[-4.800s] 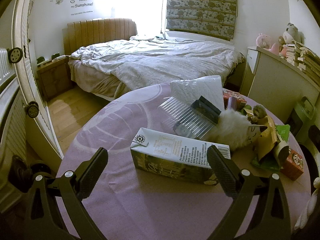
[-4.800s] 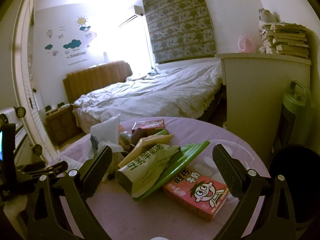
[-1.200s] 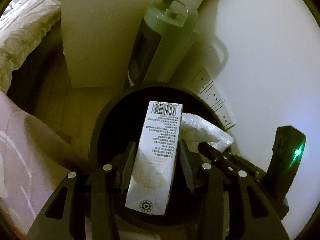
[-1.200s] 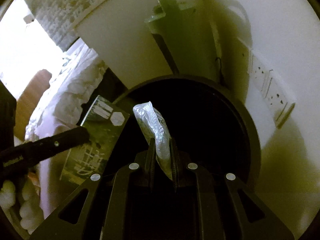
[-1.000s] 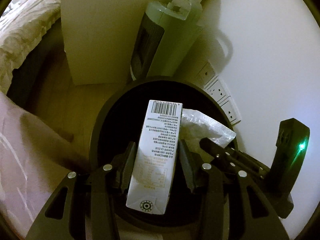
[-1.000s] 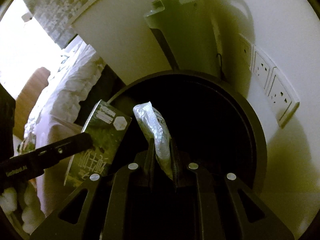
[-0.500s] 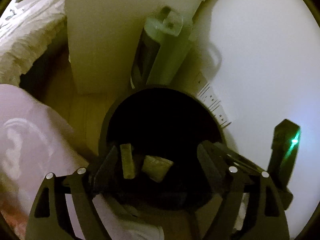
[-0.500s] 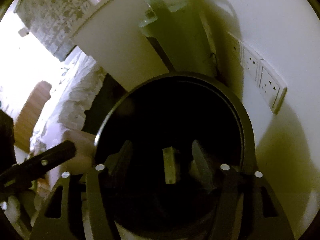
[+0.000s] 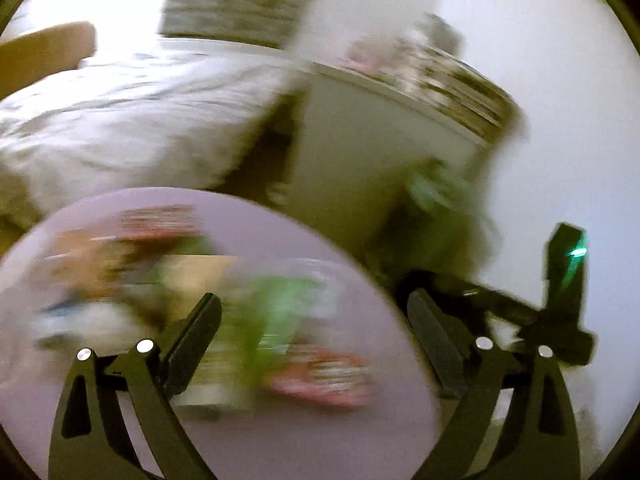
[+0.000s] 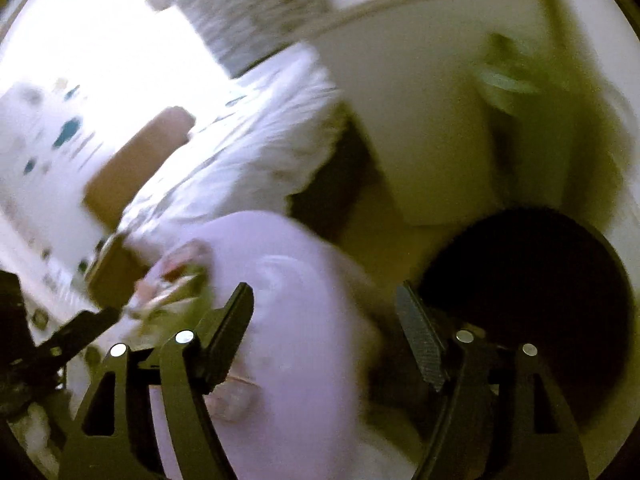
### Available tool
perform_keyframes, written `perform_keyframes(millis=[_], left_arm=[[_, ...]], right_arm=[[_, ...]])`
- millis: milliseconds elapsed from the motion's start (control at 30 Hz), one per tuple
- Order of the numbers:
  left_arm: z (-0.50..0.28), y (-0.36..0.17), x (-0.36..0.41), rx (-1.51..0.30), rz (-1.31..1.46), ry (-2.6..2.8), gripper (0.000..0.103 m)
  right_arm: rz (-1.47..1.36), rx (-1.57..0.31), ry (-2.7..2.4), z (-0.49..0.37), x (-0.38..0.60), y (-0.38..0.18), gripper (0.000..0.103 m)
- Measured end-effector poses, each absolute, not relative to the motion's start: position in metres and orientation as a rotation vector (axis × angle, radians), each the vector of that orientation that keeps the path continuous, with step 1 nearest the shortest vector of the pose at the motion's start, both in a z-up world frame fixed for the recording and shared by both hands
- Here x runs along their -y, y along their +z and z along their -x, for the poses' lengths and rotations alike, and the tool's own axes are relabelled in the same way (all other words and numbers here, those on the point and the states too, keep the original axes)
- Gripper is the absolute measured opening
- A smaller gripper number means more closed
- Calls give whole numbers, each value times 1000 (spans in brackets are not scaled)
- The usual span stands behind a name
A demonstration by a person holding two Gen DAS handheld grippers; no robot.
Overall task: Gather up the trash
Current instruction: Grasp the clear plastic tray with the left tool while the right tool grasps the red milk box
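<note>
1. The left gripper [image 9: 314,332] is spread wide with nothing between its jaws, above the near edge of the round table [image 9: 280,432]; the right gripper [image 10: 324,330] is likewise spread and empty, over the gap between table [image 10: 304,380] and bin.
2. The bed [image 9: 120,120] fills the background, beside a white cabinet [image 9: 380,148].
3. The purple-covered table carries the remaining trash [image 9: 224,300], a motion-blurred heap of wrappers and cartons; single items cannot be told apart, save a green wrapper [image 9: 276,312] and a red-pink box [image 9: 324,376] nearest the left gripper.
4. The black bin [image 10: 532,292] stands on the floor just right of the table, its inside too dark to read.
5. The right gripper's body [image 9: 560,300] shows a green light.
</note>
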State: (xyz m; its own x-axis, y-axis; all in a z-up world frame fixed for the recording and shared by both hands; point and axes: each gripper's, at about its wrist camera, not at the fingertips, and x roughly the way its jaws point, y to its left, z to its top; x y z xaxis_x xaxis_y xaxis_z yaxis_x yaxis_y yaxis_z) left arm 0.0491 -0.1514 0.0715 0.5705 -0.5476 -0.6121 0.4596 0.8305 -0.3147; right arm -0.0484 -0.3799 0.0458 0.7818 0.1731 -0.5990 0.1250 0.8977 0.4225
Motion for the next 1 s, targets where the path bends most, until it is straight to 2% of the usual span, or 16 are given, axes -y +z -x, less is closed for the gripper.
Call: perform_keyframes(millis=[267, 367, 700, 767, 800, 833, 1000], left_arm=[[-106, 25, -13, -899, 339, -231, 93], [-121, 2, -47, -982, 472, -209, 93], [-148, -28, -42, -1117, 564, -231, 92], [-147, -33, -45, -1118, 583, -218, 88], [-145, -34, -47, -1117, 587, -211, 78], [-144, -35, -48, -1114, 590, -206, 74], [-143, -36, -53, -1120, 641, -216, 69]], right_arm=[[-269, -820, 306, -64, 264, 90, 96], [-186, -904, 300, -111, 226, 92, 96], [-80, -1217, 63, -213, 170, 34, 96], [-69, -1261, 41, -221, 162, 23, 96], [-64, -1273, 32, -224, 159, 19, 96], [-59, -1283, 33, -226, 156, 15, 96], [-107, -1292, 34, -237, 150, 9, 98]])
